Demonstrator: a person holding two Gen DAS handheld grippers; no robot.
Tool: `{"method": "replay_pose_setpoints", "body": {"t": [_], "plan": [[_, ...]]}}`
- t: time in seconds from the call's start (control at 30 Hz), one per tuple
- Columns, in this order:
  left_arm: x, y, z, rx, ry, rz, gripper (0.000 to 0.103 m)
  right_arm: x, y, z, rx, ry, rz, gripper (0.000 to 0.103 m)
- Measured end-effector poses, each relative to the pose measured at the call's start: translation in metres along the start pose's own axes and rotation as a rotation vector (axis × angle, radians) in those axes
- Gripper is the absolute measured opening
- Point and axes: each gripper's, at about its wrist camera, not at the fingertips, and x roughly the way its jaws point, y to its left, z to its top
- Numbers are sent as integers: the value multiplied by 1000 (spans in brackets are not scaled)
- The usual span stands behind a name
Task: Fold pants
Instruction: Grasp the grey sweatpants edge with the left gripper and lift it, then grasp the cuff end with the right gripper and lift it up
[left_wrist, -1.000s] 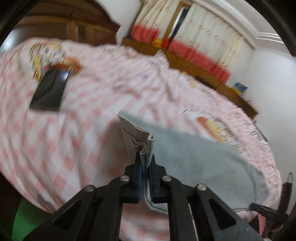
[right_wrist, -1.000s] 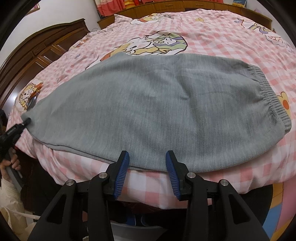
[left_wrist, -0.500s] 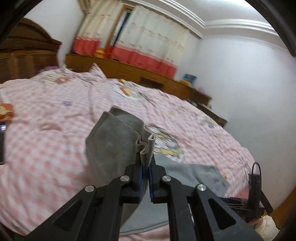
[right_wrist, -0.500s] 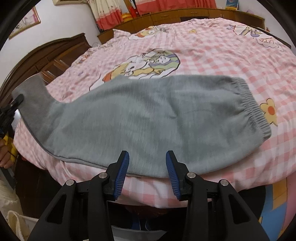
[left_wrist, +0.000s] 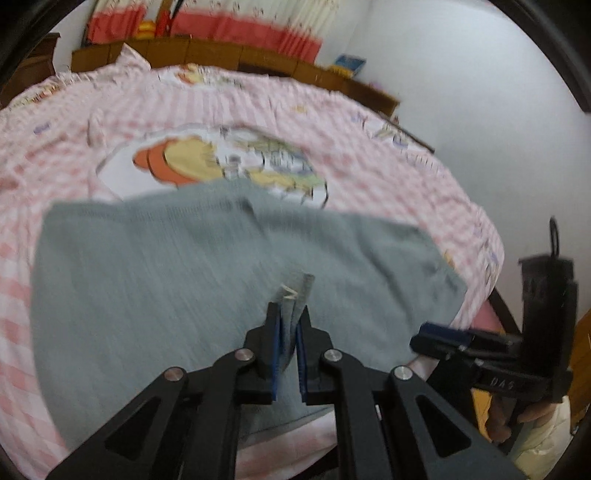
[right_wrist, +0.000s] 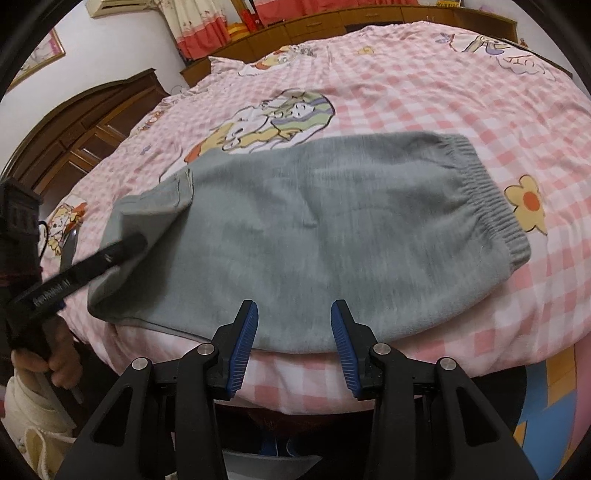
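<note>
Grey pants (right_wrist: 332, 229) lie flat on the pink checked bed, waistband (right_wrist: 487, 206) at the right. My left gripper (left_wrist: 289, 332) is shut on the pants' leg cuff (left_wrist: 295, 299) and holds it folded over the body of the pants (left_wrist: 147, 277). In the right wrist view the left gripper (right_wrist: 129, 245) reaches in from the left with the cuff over the pants' left part. My right gripper (right_wrist: 293, 328) is open and empty at the near edge of the pants; it also shows in the left wrist view (left_wrist: 443, 338).
The bed (right_wrist: 461, 92) has a pink checked cover with cartoon prints. A dark wooden headboard (right_wrist: 85, 125) stands at the left. A low wooden cabinet (right_wrist: 332, 22) and curtains line the far wall. A dark flat object (right_wrist: 68, 247) lies near the bed's left edge.
My left gripper has carried the leg cuff rightward over the pants, folding the leg onto the body. The right gripper has stayed open at the near edge.
</note>
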Motion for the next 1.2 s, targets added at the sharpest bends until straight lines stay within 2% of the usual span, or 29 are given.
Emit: {"method": "replay_pose_setpoints", "body": {"t": [0.2, 0.3, 0.37, 0.47, 0.57, 0.63, 0.73, 0.8, 0.9, 1.03, 1.2], "plan": [[8, 11, -8, -51, 46, -42, 17, 12, 1, -2, -15, 26, -10, 42], [3, 13, -10, -65, 73, -60, 29, 12, 2, -1, -19, 26, -14, 42], [-7, 11, -12, -56, 67, -56, 39, 11, 5, 1, -24, 26, -11, 42], [-29, 11, -15, -15, 27, -19, 46, 11, 12, 9, -43, 27, 9, 42], [-52, 17, -16, 7, -43, 72, 46, 12, 27, 18, -77, 24, 40, 42], [-62, 28, -17, 15, -86, 184, 46, 16, 40, 25, -109, 22, 72, 42], [-63, 48, -19, -14, -83, 304, 46, 26, 60, 31, -150, 40, 111, 42], [-60, 60, -24, -49, -66, 333, 46, 34, 74, 34, -181, 54, 126, 42], [-54, 74, -34, -90, -38, 335, 46, 44, 93, 42, -216, 62, 133, 42], [-44, 78, -44, -79, 0, 355, 46, 56, 109, 54, -247, 68, 123, 42], [-42, 80, -47, -79, -4, 348, 46, 75, 118, 62, -258, 95, 111, 42]]}}
